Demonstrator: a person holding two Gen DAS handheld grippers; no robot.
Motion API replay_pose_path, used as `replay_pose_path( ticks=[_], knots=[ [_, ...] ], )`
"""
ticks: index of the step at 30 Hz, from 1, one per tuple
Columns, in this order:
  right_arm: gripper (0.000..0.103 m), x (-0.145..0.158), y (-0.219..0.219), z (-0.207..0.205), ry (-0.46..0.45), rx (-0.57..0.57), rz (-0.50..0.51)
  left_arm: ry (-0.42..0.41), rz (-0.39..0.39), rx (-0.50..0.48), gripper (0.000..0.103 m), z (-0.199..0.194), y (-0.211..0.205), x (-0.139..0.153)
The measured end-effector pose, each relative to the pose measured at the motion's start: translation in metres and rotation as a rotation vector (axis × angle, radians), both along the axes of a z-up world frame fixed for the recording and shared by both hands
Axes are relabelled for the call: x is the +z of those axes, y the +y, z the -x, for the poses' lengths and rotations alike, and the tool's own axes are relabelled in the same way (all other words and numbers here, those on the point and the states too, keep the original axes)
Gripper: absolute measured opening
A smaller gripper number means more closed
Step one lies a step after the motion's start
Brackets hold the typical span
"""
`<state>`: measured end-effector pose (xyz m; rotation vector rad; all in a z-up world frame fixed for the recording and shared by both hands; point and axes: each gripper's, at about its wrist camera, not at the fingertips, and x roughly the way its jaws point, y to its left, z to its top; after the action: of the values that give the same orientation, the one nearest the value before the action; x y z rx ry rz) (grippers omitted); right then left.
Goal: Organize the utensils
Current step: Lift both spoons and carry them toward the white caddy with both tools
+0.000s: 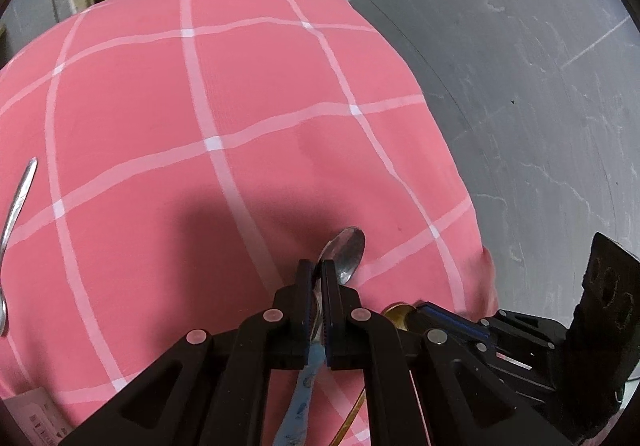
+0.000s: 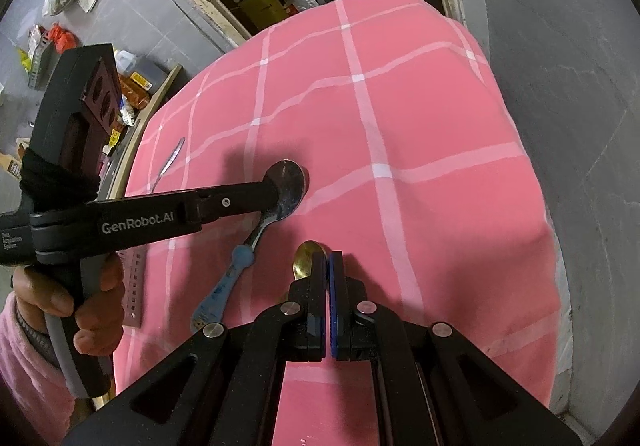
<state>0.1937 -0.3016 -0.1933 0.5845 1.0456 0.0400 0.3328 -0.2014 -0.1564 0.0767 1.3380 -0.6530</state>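
My left gripper [image 1: 317, 266] is shut on a blue-handled spoon [image 1: 347, 249], gripping its neck just behind the steel bowl; the blue handle runs back between the fingers. In the right wrist view the same spoon [image 2: 289, 182] lies low over the pink checked cloth [image 2: 420, 118], with the left gripper [image 2: 276, 188] reaching in from the left. My right gripper [image 2: 327, 258] is shut on a gold spoon [image 2: 305, 252], whose bowl pokes out left of the fingertips. It also shows in the left wrist view [image 1: 396, 315].
A silver utensil [image 1: 16, 202] lies at the cloth's left edge, also seen in the right wrist view [image 2: 170, 162]. A pink perforated strip [image 2: 132, 286] lies near the left hand. Grey floor surrounds the table; clutter lies on the floor at far left.
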Motion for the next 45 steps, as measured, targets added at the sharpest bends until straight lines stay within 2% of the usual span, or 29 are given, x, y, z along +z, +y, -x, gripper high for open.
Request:
replay_pose_path(
  ticks=[8, 16, 34, 45],
  knots=[
    [0.002, 0.000, -0.003, 0.004, -0.008, -0.008, -0.001, -0.050, -0.031, -0.025, 0.003, 0.007, -0.012, 0.008],
    [0.002, 0.013, -0.007, 0.018, -0.042, -0.019, 0.020, -0.101, -0.027, -0.009, 0.002, 0.019, 0.007, 0.021],
    [0.001, 0.083, -0.010, 0.043, -0.207, -0.065, 0.160, -0.365, 0.055, 0.189, 0.002, 0.053, 0.061, 0.092],
    [0.001, 0.142, 0.004, 0.053, -0.336, -0.049, 0.223, -0.492, 0.117, 0.260, 0.002, 0.074, 0.087, 0.144]
  ],
)
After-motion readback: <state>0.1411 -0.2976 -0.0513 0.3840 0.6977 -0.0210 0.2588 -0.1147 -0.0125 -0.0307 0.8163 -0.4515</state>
